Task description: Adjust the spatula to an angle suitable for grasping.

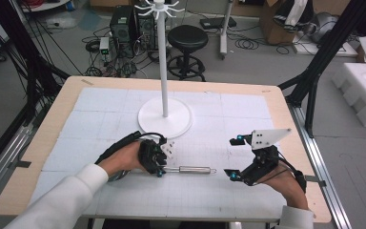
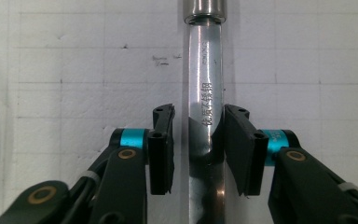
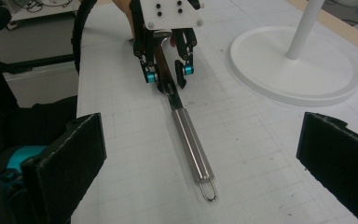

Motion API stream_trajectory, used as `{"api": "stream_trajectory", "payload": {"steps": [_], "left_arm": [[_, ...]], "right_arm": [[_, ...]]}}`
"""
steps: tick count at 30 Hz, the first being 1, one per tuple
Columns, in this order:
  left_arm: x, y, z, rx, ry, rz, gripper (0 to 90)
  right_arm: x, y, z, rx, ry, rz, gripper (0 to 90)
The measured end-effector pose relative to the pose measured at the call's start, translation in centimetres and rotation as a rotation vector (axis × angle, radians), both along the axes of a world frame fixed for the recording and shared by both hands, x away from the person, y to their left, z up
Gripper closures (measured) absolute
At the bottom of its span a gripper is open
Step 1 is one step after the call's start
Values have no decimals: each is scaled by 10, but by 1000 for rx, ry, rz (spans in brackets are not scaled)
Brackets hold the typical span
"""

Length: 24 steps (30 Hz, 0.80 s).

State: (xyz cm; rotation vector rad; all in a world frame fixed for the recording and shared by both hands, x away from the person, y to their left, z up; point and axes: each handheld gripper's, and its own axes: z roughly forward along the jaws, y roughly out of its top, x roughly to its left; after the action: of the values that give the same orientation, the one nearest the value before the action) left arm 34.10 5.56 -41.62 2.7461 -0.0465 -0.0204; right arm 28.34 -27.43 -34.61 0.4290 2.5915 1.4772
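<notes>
My left gripper [image 1: 159,164] is low on the white mat [image 1: 100,109], its jaws narrowed around the flat shaft of a steel utensil [image 1: 190,170]. In the left gripper view the pad [image 2: 162,149] on one side stands a sliver off the metal, while the other pad [image 2: 240,149] looks to be touching or just about touching the shaft [image 2: 206,116]; I cannot tell whether they truly pinch it. The utensil lies flat on the mat, its round handle [image 3: 193,149] pointing toward my right gripper [image 1: 236,157] and ending in a wire loop [image 3: 209,190]. My right gripper sits just off that end, jaws wide, nothing between them. The white stand [image 1: 165,117] is beyond the utensil, near the mat's middle.
</notes>
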Motion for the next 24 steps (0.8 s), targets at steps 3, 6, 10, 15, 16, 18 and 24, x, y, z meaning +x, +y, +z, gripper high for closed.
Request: {"api": "stream_trajectory", "payload": {"steps": [3,6,10,15,16,18,24], "left_arm": [[-1,0,0,3,12,-7,706],[-1,-1,0,7,18,-4,734],[-1,-1,1,8,21,6,741],[-2,-1,3,14,18,1,745],[-1,-1,4,8,20,2,745],[-1,1,7,-2,18,5,746],[0,12,22,-52,10,18,747]], "right_arm": [[0,0,0,2,0,1,3],[0,1,-1,-1,4,1,3],[0,1,0,0,2,1,3],[0,2,-1,-1,7,1,3],[0,1,-1,-3,6,2,3],[1,1,-1,-1,2,3,3],[0,-3,0,14,6,3,3]]}}
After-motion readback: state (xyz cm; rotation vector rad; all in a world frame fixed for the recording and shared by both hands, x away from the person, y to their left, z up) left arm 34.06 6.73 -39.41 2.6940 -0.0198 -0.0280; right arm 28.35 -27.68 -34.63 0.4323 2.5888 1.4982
